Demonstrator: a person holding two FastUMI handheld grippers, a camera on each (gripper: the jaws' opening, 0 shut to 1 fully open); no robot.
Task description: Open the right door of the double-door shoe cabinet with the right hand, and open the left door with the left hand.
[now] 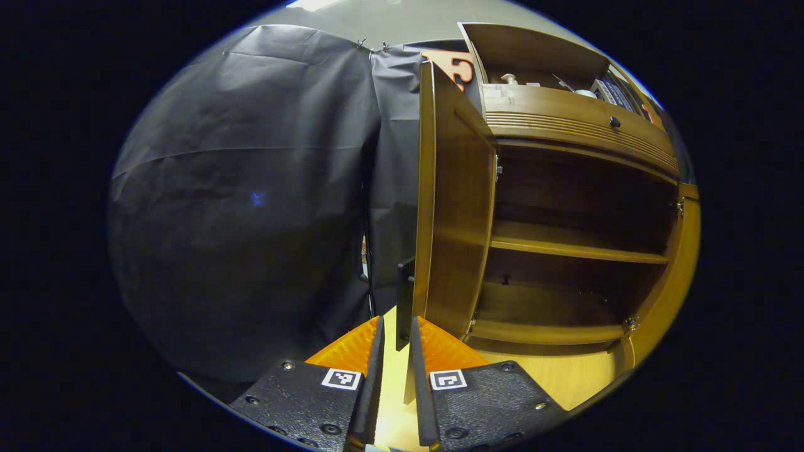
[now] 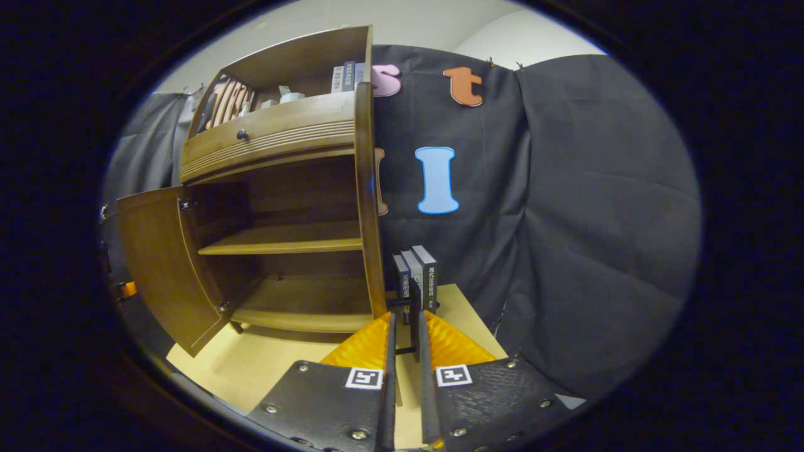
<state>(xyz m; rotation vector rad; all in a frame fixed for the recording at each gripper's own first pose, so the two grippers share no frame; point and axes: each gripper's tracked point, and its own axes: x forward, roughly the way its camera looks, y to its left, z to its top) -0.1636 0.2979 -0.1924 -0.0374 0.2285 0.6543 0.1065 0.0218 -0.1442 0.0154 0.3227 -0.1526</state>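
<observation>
The wooden shoe cabinet (image 1: 565,125) stands with both doors swung wide, its shelves bare. In the left gripper view the left door (image 1: 452,220) is seen edge-on, and its dark handle (image 1: 405,295) sits in the narrow gap of my left gripper (image 1: 397,321). A sliver of table shows between the handle and one finger, so the jaws are slightly open. The right door (image 1: 669,295) is at the far right. In the right gripper view the right door (image 2: 369,207) is edge-on. Its handle bar (image 2: 415,326) lies between the fingers of my right gripper (image 2: 407,317), also slightly open. The left door (image 2: 157,263) hangs at the left.
The cabinet rests on a pale wooden table (image 2: 264,367). Three upright books (image 2: 418,276) stand on it just behind the right door. A drawer with a round knob (image 2: 242,134) and an upper shelf of small items (image 1: 565,78) top the cabinet. Black cloth surrounds the booth.
</observation>
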